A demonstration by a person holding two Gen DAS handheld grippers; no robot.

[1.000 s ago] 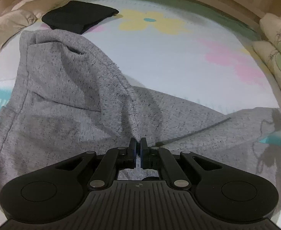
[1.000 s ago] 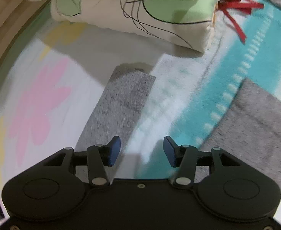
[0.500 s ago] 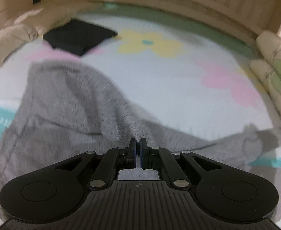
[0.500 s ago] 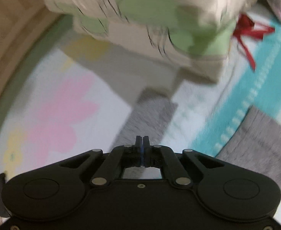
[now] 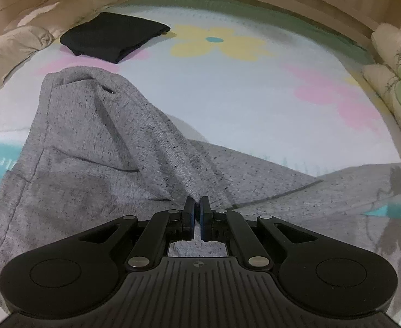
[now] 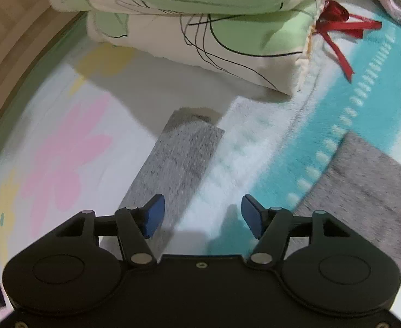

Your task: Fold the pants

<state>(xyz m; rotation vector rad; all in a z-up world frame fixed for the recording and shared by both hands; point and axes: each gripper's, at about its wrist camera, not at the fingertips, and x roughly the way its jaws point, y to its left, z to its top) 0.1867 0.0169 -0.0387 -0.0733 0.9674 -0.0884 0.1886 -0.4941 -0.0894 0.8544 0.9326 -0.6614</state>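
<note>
Your left claw (image 5: pixel 197 211) is clenched on a ridge of the grey sweatpants (image 5: pixel 85 169), pinching the fabric near the crotch so that it tents up toward you. That grip holds one end of the fold line while the rest of the garment stays spread on the bed (image 5: pixel 227 104). The waist end rises in a peak to your left, and the legs trail off to the right across the flowered sheet.

Your right claw (image 6: pixel 202 214) is released, its blue pads (image 6: pixel 153 216) wide apart and holding nothing. It hovers over the strip of sheet between the two legs; one leg cuff (image 6: pixel 184 147) lies ahead of its left finger and the other leg spreads to the right. This looks like a reach for a cuff, so the legs can be laid together.

The stacked pillows (image 6: pixel 200 27) with the red ribbon (image 6: pixel 339 30) sit just beyond the cuff, so your reach has little room. A folded black garment (image 5: pixel 113 35) rests well apart at the far side.
</note>
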